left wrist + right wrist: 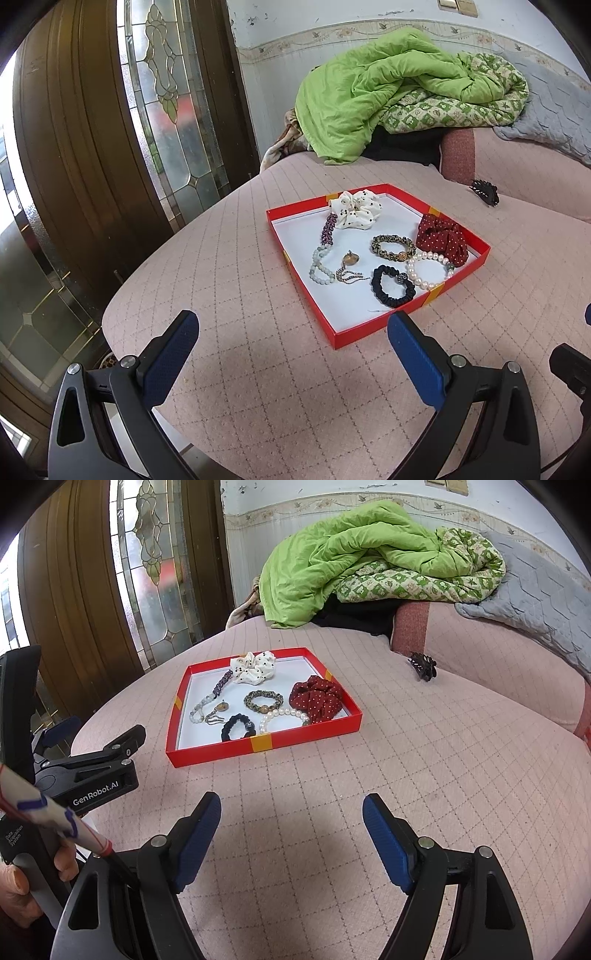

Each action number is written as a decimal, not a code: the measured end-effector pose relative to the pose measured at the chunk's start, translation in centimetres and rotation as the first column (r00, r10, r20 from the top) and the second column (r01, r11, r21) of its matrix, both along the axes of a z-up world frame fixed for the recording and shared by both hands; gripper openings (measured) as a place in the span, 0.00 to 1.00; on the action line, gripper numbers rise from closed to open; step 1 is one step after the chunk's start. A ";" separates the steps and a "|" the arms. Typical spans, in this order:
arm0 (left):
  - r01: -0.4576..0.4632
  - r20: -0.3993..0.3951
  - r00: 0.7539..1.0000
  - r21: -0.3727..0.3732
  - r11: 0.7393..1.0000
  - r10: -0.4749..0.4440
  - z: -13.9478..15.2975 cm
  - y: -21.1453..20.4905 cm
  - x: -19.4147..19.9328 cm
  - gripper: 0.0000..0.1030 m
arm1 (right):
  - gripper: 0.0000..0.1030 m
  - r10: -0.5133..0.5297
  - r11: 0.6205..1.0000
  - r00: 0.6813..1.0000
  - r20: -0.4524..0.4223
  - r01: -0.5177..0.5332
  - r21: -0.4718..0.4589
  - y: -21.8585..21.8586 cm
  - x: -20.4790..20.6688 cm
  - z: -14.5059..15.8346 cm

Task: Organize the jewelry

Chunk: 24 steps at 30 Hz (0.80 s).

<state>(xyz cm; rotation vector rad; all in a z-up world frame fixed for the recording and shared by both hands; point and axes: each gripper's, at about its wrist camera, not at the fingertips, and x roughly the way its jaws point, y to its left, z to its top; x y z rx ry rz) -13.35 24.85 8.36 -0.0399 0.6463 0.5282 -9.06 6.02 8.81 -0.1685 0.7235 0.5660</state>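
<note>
Both hand-held grippers wide open and empty, short of the jewelry tray.

The left hand-held gripper [291, 341] and right hand-held gripper [291, 818] hover over the bed [424, 775], jaws spread wide, touching nothing, probably poised to choose a piece. Ahead, the red tray [221, 755] keeps the pieces together: black scrunchie [238, 726], pearl bracelet [282, 714], leopard band [264, 700], red scrunchie [316, 698], white scrunchie [254, 666], bead strand [207, 705]. A dark hair clip [423, 666] lies apart on the bed, likely next to be tidied in.
</note>
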 end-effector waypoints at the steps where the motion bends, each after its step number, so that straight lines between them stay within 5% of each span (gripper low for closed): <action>1: -0.002 0.001 1.000 -0.003 1.000 0.002 0.0 0.1 0.0 0.99 | 0.84 -0.001 1.000 1.000 0.001 0.001 0.000 0.0 0.0 0.0; 24: -0.013 -0.005 1.000 -0.005 1.000 0.013 -0.2 0.1 0.1 0.99 | 0.84 -0.001 1.000 1.000 0.003 0.001 -0.004 -0.1 0.0 0.0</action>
